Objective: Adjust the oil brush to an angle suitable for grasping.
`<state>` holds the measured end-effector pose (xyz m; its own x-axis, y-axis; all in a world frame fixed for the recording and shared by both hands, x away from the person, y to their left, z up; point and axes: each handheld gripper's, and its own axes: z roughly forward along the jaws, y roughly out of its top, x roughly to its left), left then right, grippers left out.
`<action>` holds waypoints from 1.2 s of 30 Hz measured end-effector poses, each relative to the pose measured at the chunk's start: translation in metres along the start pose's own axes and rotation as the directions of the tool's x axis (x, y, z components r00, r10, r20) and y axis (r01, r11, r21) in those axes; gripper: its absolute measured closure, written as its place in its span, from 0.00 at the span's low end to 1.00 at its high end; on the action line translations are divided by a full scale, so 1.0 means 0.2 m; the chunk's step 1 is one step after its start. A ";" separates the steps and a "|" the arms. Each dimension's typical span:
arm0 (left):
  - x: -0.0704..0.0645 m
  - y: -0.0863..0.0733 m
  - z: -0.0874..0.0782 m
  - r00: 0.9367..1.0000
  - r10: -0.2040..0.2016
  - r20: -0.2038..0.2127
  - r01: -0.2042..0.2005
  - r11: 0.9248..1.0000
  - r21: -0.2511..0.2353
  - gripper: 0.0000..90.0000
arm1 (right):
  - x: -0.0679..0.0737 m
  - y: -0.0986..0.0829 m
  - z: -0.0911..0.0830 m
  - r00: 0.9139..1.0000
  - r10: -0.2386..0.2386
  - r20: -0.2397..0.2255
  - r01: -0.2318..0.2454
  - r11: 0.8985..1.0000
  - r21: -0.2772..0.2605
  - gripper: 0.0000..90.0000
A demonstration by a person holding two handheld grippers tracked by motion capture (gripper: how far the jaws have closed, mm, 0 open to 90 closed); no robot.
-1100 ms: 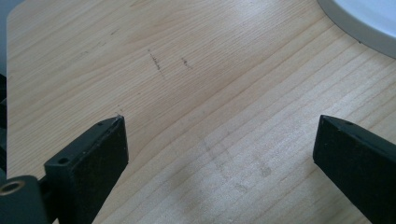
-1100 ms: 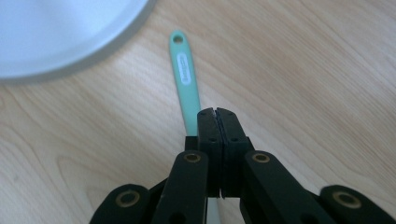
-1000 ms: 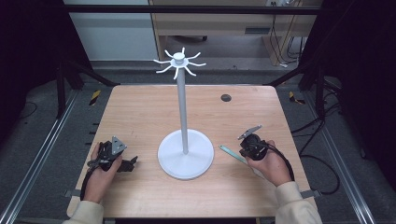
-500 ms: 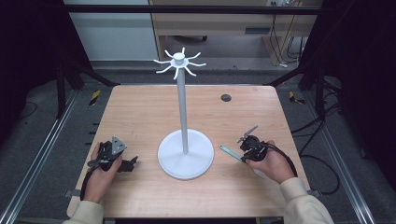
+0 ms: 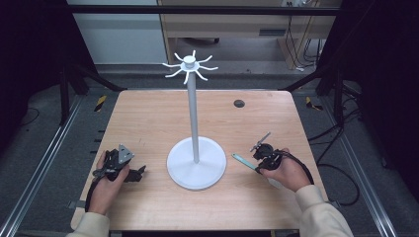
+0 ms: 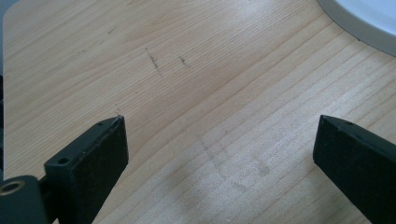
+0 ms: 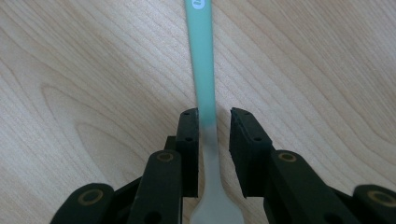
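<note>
One thin green spatula (image 7: 204, 70) lay flat near the table's (image 5: 148, 113) right edge, probably light, stiff and slippery. The right gripper (image 7: 214, 116) straddled its narrow handle, fingers slightly apart, not clamped. The left gripper (image 6: 219, 135) stood wide open, holding nothing.

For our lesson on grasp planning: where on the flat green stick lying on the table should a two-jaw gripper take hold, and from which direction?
Grip the green stick on its narrow straight handle, jaws across its width, coming down from above along its length. It lies flat on the wooden table, so only its thin edges offer opposing faces. The right gripper already straddles the handle this way, jaws not quite closed, just ahead of where the stick widens.
</note>
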<state>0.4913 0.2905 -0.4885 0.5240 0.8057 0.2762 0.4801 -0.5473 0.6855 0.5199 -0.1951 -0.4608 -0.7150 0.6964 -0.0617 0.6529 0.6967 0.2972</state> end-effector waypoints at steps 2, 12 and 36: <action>0.00 0.00 0.00 1.000 -0.001 0.001 0.001 1.000 -0.001 0.03 | 0.00 0.00 0.01 1.000 -0.002 -0.007 0.002 1.000 0.003 0.82; 0.00 0.00 0.00 1.000 0.002 -0.003 -0.002 1.000 -0.001 0.03 | 0.01 0.03 0.04 1.000 -0.017 -0.026 0.018 0.999 0.029 0.84; 0.00 0.00 -0.01 1.000 0.000 -0.003 0.000 1.000 -0.001 0.03 | 0.00 0.03 0.03 0.999 -0.024 -0.032 0.025 0.999 0.027 0.92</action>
<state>0.4909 0.2913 -0.4876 0.5219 0.8066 0.2777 0.4794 -0.5466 0.6866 0.5254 -0.1894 -0.4655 -0.7380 0.6737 -0.0385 0.6415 0.7181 0.2697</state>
